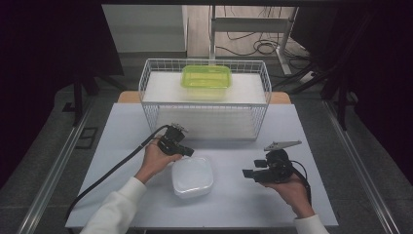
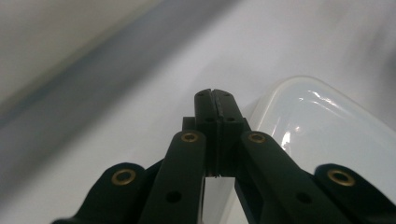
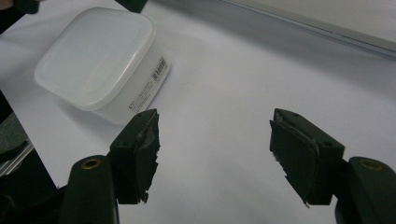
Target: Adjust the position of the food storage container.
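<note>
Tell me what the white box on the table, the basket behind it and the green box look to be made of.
White box: likely plastic, milky and semi-glossy; it shows soft highlights and a printed label on its side. Basket: thin white wire, probably coated metal, an open grid you can see through. Green box: translucent, glossy plastic, with light passing through its lime walls.

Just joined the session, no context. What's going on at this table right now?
A person stands at a white table with tongs in each hand. The left tongs are shut, at the far-left edge of a lidded white container that sits on the table; whether they touch it is not clear. The right tongs are open and empty, off to the container's right, pointing toward it. Behind, a green-lidded container sits in a white wire basket.
</note>
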Tool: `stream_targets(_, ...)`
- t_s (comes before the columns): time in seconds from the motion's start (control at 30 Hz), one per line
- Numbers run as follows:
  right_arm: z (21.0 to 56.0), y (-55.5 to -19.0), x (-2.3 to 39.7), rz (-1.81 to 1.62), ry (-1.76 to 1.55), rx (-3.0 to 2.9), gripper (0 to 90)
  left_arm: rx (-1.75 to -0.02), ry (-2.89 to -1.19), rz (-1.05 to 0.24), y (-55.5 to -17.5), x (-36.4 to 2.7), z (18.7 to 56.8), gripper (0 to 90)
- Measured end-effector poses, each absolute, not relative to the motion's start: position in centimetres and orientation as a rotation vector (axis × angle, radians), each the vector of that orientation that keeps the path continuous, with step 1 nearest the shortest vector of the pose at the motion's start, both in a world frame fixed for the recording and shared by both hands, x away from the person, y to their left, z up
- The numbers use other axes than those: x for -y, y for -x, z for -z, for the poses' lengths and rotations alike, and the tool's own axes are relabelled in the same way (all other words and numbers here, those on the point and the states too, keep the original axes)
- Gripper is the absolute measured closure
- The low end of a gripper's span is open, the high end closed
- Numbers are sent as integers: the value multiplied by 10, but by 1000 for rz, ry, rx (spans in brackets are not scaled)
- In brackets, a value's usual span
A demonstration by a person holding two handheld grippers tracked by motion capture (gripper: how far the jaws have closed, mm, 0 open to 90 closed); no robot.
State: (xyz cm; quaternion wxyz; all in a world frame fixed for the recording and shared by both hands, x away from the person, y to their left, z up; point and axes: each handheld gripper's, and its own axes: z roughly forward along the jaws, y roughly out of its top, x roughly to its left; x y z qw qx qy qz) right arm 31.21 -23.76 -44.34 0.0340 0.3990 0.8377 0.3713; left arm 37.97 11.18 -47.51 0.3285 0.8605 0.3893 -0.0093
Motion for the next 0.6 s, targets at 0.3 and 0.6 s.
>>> stream_targets(0.3, 444, -311, 237, -1147, -1223, -2578, 325, -1022, -2231, -75, -352, -148, 446, 900)
stream_targets(0.6, 445, -311, 234, -1138, -1219, -2586, 325, -879, -2257, -54, -283, -153, 436, 900)
